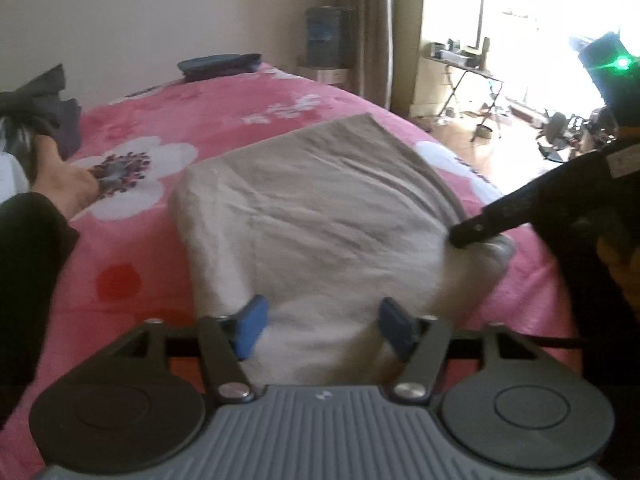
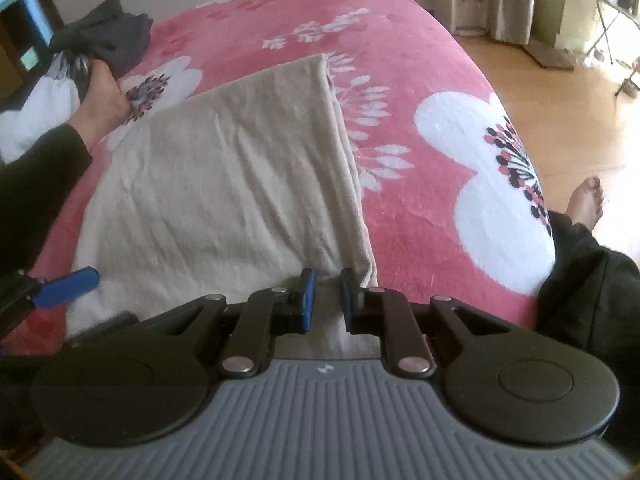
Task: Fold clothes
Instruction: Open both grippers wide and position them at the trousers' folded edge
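Nearest the lens, the left gripper (image 1: 322, 326) stands spread over the near edge of the beige garment (image 1: 312, 216), gripping nothing. At right of frame, the right gripper (image 2: 325, 292) pinches its corner. The garment lies half-folded mid-frame on the pink floral blanket (image 1: 192, 120). Lay the held corner square before letting go, I'd judge.
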`<state>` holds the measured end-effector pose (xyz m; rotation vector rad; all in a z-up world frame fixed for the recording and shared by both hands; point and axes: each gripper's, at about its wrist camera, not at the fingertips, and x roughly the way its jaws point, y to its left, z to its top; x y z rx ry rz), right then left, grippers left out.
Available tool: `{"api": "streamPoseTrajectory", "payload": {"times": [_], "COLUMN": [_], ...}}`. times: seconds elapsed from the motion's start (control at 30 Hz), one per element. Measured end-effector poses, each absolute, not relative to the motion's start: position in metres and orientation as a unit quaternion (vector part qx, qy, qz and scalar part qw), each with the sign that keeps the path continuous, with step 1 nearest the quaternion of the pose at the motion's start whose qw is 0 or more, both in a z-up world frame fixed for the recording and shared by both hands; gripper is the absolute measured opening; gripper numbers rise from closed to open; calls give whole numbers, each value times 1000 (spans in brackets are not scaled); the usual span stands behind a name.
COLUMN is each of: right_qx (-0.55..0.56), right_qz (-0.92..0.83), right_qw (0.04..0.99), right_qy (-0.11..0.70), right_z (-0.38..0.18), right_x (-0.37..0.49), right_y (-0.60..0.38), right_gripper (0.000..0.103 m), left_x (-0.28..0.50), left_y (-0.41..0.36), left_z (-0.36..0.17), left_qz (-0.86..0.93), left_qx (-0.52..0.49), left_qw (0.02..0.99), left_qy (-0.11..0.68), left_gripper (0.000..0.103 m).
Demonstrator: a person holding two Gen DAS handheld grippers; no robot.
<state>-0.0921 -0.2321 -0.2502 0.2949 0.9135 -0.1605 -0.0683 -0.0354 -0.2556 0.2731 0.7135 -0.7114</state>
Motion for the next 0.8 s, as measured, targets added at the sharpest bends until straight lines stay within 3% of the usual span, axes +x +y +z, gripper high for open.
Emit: {"api": "streamPoseTrajectory", "payload": {"times": [0.07, 0.17, 0.23, 0.4, 0.53, 0.63, 0.8], "right_qx": [140, 152, 158, 114, 119, 118, 109], "right_qz": [-77, -72, -69, -110, -146, -173, -207], "right_qw": [883, 880, 883, 898, 905, 905, 901], "right_qy": [441, 443, 437, 411, 382, 370, 366], "right_z": [-249, -245, -241, -220, -201, -191, -183], "right_x": [-93, -93, -94, -100, -106, -109, -109], "right_y": [-231, -232, -225, -215, -224, -229, -228], "right_gripper": [17, 33, 59, 74, 95, 102, 102], "left_x": [-67, -66, -64, -60, -60, -60, -60], "left_y": [-34, -31, -28, -22, -19, -18, -18], "left_z": [-256, -255, -254, -250, -247, -245, -243], "left_qz": [-345, -350, -352, -346, -339, -335, -321], "left_qx": [125, 107, 92, 64, 55, 51, 50], "left_qw": [865, 865, 865, 871, 874, 875, 879], "left_qy": [342, 343, 345, 343, 343, 345, 349], "left_gripper": [77, 80, 85, 94, 100, 101, 103]}}
